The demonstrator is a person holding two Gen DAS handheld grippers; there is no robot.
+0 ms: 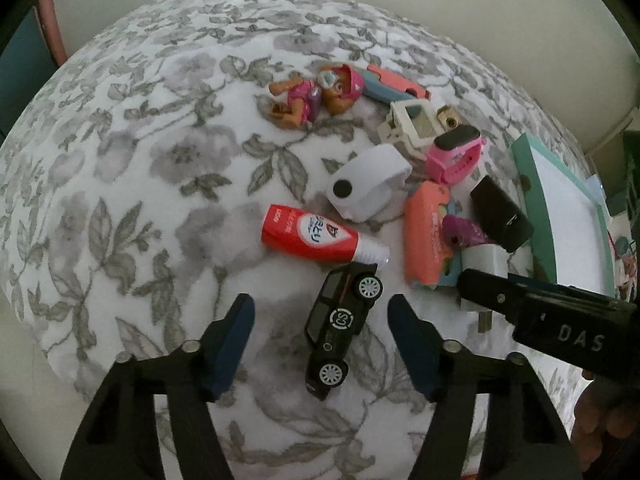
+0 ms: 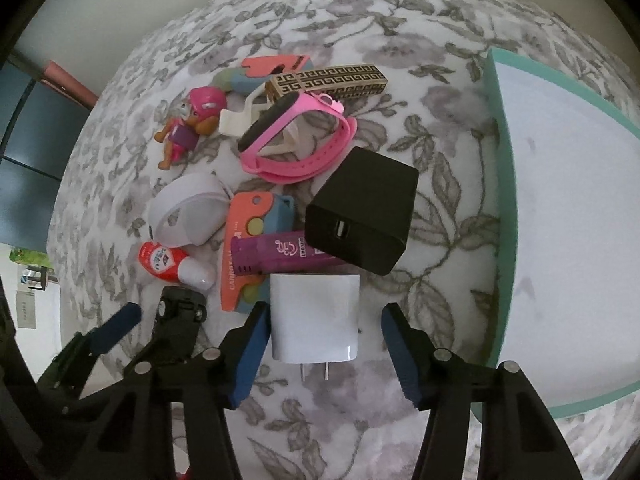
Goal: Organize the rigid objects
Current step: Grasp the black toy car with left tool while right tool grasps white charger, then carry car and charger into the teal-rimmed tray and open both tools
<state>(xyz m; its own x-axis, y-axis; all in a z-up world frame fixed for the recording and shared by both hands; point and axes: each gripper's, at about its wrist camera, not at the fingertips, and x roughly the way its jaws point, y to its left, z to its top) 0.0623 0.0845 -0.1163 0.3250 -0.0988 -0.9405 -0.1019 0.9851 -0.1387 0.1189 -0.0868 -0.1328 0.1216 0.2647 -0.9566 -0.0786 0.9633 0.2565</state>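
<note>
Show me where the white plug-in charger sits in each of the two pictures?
Left wrist view: white charger at lower right, partly hidden behind the right gripper.
Right wrist view: lower centre, between the open fingers of the right gripper.
Shared landmark: the black charger block just beyond it.

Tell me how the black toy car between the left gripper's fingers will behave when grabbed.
The black toy car looks rigid, so it should hold shape. It lies on its side, wheels off the bedspread, so rolling seems unlikely. Its glossy body may slip.
</note>
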